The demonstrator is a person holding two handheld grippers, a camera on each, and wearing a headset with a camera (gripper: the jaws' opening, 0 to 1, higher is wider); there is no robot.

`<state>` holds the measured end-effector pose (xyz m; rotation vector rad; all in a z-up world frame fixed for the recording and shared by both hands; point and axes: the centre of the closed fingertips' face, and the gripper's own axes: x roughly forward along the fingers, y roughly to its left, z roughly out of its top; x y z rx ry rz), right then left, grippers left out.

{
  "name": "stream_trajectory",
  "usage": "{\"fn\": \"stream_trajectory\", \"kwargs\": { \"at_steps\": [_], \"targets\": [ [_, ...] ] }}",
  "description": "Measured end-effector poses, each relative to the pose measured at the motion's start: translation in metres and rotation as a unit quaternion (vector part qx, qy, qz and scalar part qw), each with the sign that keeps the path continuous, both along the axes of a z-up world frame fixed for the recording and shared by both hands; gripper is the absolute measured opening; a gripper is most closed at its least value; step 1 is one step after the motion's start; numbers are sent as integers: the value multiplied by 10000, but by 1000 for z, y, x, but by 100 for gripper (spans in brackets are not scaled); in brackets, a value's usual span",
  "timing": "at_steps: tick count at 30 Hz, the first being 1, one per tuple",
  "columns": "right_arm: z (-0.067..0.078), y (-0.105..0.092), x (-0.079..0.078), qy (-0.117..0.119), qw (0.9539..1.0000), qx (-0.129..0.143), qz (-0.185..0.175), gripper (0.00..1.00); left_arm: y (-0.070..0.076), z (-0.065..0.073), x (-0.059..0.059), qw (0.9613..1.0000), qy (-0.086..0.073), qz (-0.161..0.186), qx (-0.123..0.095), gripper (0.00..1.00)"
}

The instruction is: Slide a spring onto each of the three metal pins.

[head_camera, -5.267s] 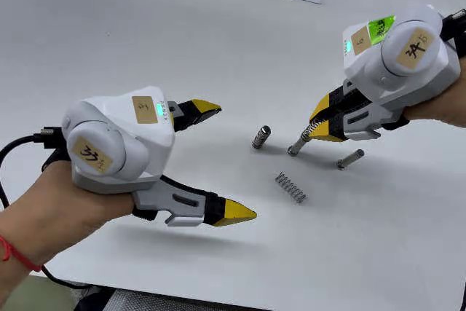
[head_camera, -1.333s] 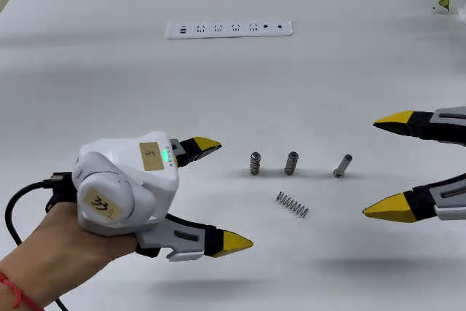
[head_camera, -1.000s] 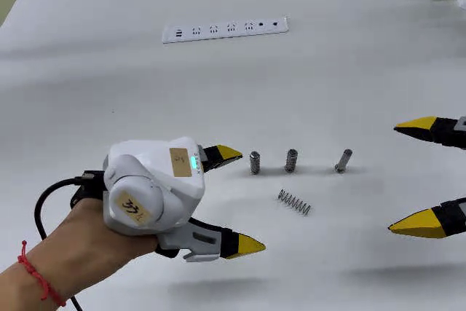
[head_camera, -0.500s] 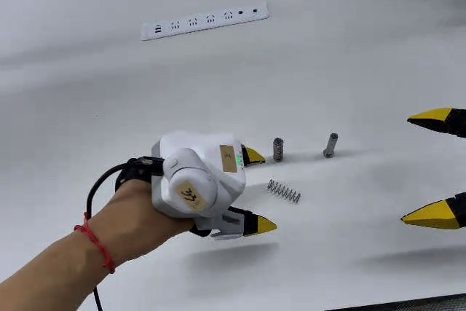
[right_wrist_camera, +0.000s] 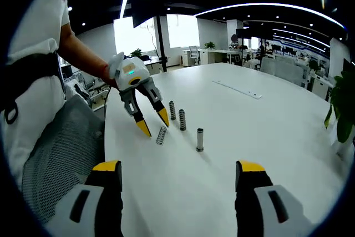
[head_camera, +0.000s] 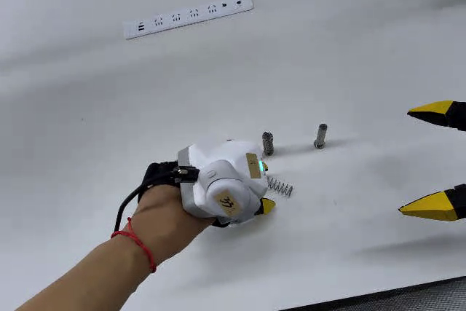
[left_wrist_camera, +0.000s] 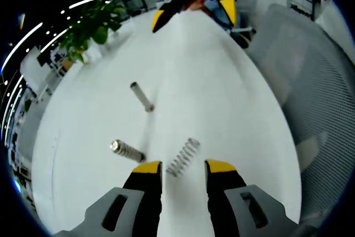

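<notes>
On the white table a loose spring [head_camera: 280,188] [left_wrist_camera: 184,156] [right_wrist_camera: 161,135] lies flat. My left gripper [head_camera: 263,189] [left_wrist_camera: 184,166] [right_wrist_camera: 154,125] is open, low over the table, with its yellow tips either side of the spring's near end. Just beyond stands a pin wearing a spring [head_camera: 268,143] [left_wrist_camera: 126,150] [right_wrist_camera: 182,120]. A bare pin [head_camera: 320,136] [left_wrist_camera: 141,96] [right_wrist_camera: 199,140] stands further right. A second sprung pin [right_wrist_camera: 172,110] stands at the row's far end in the right gripper view. My right gripper [head_camera: 426,158] [right_wrist_camera: 179,166] [left_wrist_camera: 194,20] hangs wide open and empty at the right, well off the pins.
A white power strip [head_camera: 188,14] [right_wrist_camera: 236,89] lies at the far side of the table. The table's front edge runs along the bottom right of the head view. A mesh chair [left_wrist_camera: 310,81] [right_wrist_camera: 50,159] and a potted plant [left_wrist_camera: 94,26] stand nearby.
My left gripper has moved forward and down to the loose spring, and its jaws have narrowed around it. The right gripper stays open at the right. The head camera has shifted.
</notes>
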<state>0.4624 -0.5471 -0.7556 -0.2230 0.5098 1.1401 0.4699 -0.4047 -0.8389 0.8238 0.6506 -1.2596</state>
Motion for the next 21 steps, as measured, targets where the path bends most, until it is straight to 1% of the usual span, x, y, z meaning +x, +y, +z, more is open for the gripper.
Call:
{"fn": "stream_trajectory", "kwargs": {
  "at_steps": [2,4,6,11,14,16,21],
  "targets": [
    [0,0,0,6,10000,7,-13,85,2,-4,1,9999,-15,11,102,28],
    [-1,-1,-1,7,10000,-13,-18,85,3,-7,0,9999,20,36,150,26],
    [-1,-1,-1,7,10000,-4,-37,85,5,-8,0,9998,24,54,186,24],
    [-2,-3,1,15,10000,5,-87,85,11,-9,-3,9995,108,206,195,16],
    [-3,-4,1,33,9999,-18,-96,84,12,-9,-4,9994,155,262,174,14],
    [-4,-5,1,27,9999,-27,-99,84,12,-9,-4,9991,218,335,150,13],
    [-3,-5,1,9,9999,-15,-113,84,11,-10,-4,9987,252,427,132,12]
  ]
}}
